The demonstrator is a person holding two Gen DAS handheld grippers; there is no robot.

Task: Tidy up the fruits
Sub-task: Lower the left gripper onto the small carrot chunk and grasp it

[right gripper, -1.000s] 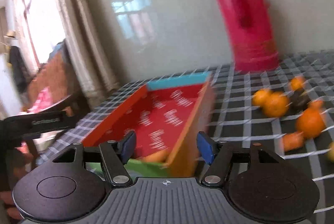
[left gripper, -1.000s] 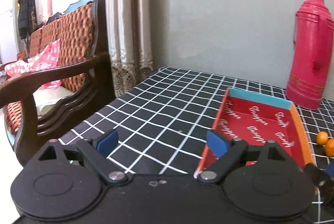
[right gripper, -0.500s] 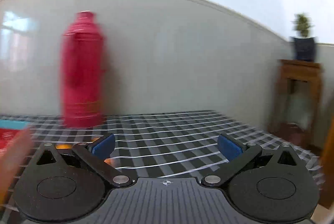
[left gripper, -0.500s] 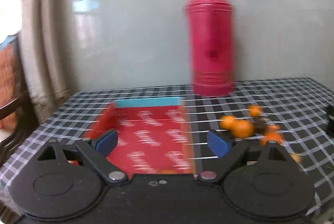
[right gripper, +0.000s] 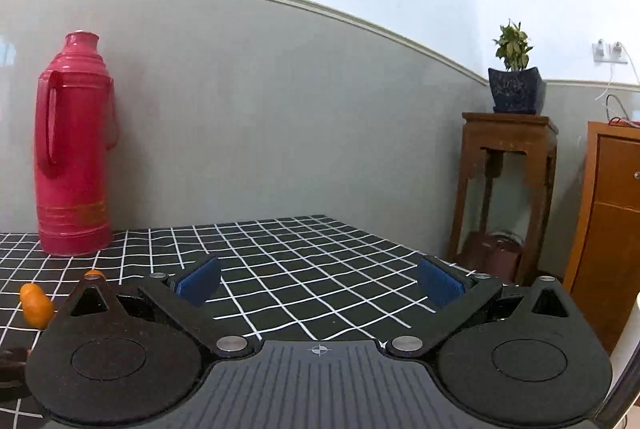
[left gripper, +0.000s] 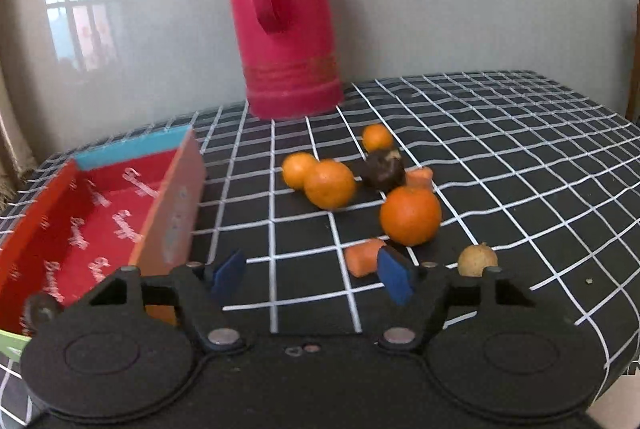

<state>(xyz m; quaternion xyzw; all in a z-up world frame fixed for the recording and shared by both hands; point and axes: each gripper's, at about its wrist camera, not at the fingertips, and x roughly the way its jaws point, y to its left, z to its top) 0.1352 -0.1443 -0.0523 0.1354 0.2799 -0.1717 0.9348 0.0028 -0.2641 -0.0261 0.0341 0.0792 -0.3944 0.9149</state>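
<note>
Several oranges lie on the black checked tablecloth in the left wrist view, the largest orange [left gripper: 410, 215] nearest, two more oranges [left gripper: 329, 183] behind it, with a dark brown fruit [left gripper: 384, 168], a small yellowish fruit [left gripper: 477, 260] and an orange carrot-like piece [left gripper: 362, 256]. A red tray [left gripper: 96, 225] with a blue far wall sits at the left. My left gripper [left gripper: 310, 279] hovers just short of the carrot-like piece, jaws closing with nothing between them. My right gripper [right gripper: 318, 285] stands wide open over bare cloth, one orange fruit [right gripper: 35, 303] at its left.
A tall pink-red thermos [left gripper: 282, 13] stands at the back against the grey wall. To the right of the table edge are a wooden stand [right gripper: 506, 189] with a potted plant [right gripper: 514, 73] and a wooden cabinet [right gripper: 612, 213].
The left view swung right from the chair and tray to the fruit pile and came nearer; its jaws narrowed. The right view swung right from the tray to bare cloth; its jaws widened.
</note>
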